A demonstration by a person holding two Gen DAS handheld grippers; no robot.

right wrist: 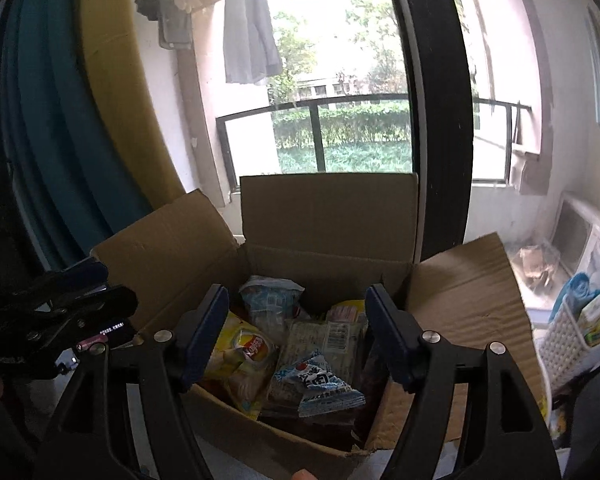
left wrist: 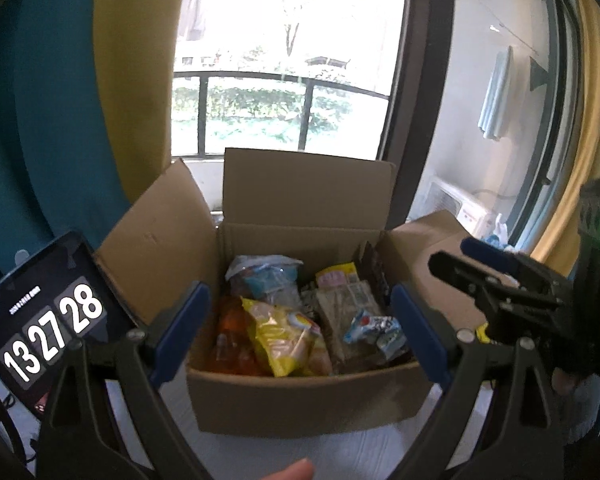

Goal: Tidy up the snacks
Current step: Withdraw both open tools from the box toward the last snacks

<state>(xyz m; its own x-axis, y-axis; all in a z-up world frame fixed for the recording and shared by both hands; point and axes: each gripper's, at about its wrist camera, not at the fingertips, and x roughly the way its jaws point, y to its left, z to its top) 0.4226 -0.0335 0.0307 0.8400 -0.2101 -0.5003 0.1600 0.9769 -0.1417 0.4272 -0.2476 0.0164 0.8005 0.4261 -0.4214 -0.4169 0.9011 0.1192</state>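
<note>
Both claws hover in front of the cardboard box (left wrist: 308,396), jaws spread wide, nothing between them. The right claw (right wrist: 296,332) sits nearer the snacks: the small blue-and-white packet (right wrist: 320,388) lies just below and ahead at six o'clock, on top of the pile, its long axis running from ten to four. The yellow chip bag (right wrist: 244,364) lies at eight o'clock from it. The left claw (left wrist: 300,328) frames the same heap from further back; the blue-and-white packet (left wrist: 374,330) is at three o'clock there. All four flaps stand open. The box rests on a pale table (left wrist: 340,452), with a clock tablet (left wrist: 48,320) at nine o'clock, and window and balcony rail behind.
</note>
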